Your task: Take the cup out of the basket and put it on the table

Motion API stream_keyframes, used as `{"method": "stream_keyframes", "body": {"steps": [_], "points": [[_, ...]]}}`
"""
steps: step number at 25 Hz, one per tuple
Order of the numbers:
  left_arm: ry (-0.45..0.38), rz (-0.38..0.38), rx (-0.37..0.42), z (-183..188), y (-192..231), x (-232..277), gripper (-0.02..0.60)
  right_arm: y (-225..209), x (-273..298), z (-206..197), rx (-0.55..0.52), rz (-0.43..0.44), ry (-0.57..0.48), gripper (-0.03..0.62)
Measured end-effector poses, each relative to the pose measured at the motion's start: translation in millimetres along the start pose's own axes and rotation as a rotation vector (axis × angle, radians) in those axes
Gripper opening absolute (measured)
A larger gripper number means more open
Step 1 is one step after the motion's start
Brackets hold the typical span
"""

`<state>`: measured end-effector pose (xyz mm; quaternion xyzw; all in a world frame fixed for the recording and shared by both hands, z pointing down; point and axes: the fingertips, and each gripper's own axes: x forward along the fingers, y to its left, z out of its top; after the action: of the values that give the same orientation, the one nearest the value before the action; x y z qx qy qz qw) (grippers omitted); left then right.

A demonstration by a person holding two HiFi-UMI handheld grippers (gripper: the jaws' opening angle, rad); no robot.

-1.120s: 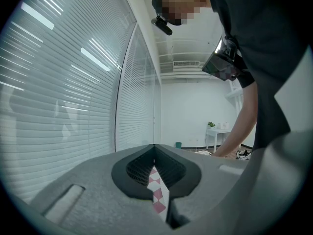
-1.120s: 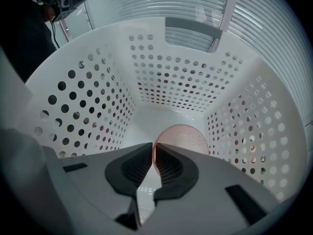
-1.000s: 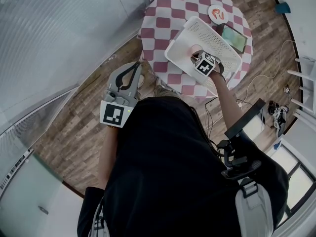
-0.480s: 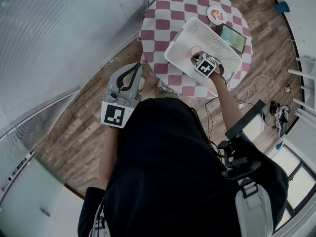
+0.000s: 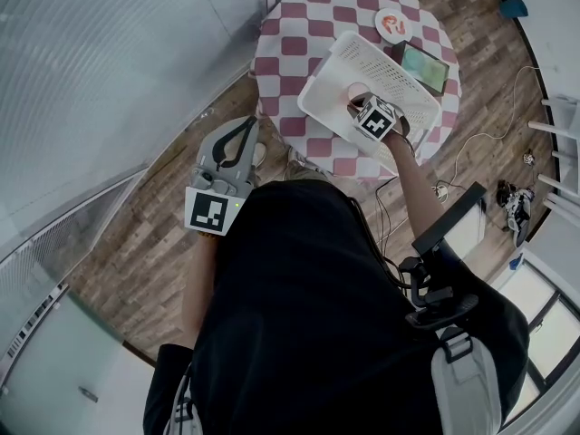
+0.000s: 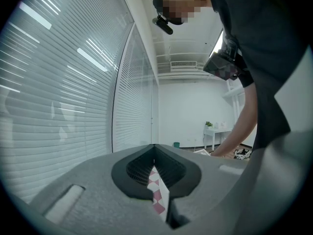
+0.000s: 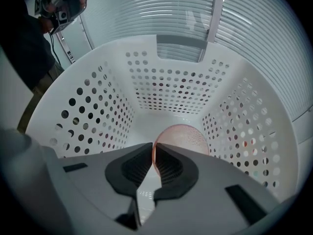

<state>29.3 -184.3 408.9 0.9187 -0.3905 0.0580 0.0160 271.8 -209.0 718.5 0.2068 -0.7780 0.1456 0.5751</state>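
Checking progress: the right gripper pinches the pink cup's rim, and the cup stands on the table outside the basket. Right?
No. The right gripper pinches the pink cup by its rim, but inside the white basket, as the right gripper view shows.

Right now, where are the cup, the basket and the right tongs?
cup (image 7: 188,137): right gripper view, its rounded pink surface.
basket (image 7: 168,89): right gripper view, its perforated far wall.
right tongs (image 7: 153,148): right gripper view, midway between the fingertips, shut on the cup's edge.
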Motion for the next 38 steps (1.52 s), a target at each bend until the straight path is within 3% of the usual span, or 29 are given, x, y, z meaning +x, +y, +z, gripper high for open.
{"method": "stream_keyframes", "body": {"steps": [38], "points": [[-0.008, -0.076, 0.007, 4.0, -9.1, 8.0, 0.005, 6.0, -31.8, 14.4, 0.040, -0.050, -0.077, 0.028]]}}
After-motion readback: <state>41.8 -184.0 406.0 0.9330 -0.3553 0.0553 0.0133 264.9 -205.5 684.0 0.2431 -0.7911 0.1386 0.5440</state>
